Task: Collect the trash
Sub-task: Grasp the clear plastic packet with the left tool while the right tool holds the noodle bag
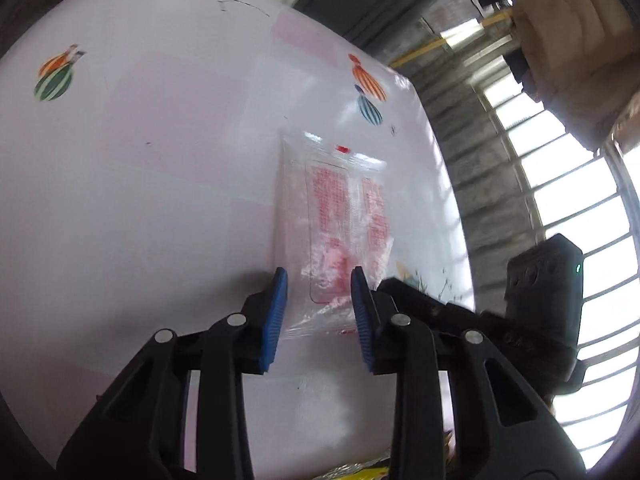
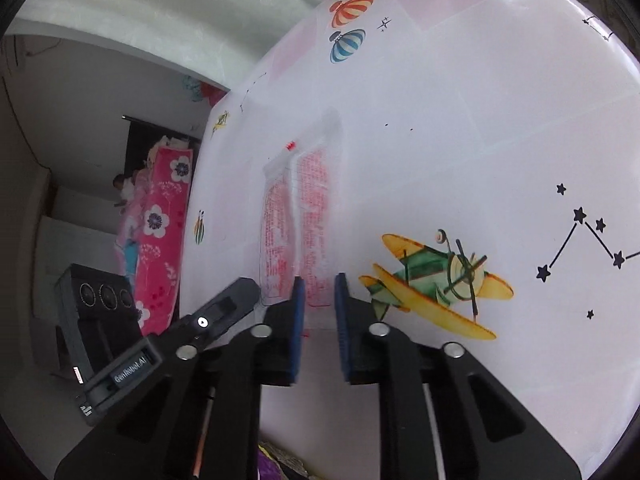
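A clear plastic wrapper with red print [image 1: 340,216] lies flat on the white table [image 1: 140,200]. My left gripper [image 1: 320,284] is open, its blue pads [image 1: 276,312] on either side of the wrapper's near end, low over the table. In the right wrist view the same wrapper [image 2: 300,224] lies just ahead of my right gripper [image 2: 320,290], which is open with a narrow gap between its blue pads [image 2: 298,312]. The other gripper's black body [image 2: 172,344] shows at the left of that view.
The table cover has printed balloons [image 2: 348,28], a yellow plane [image 2: 436,284] and star lines [image 2: 580,240]. The table edge runs close on the right in the left wrist view [image 1: 452,200], with a barred window [image 1: 580,184] beyond. Colourful trash [image 2: 276,464] shows under my right gripper.
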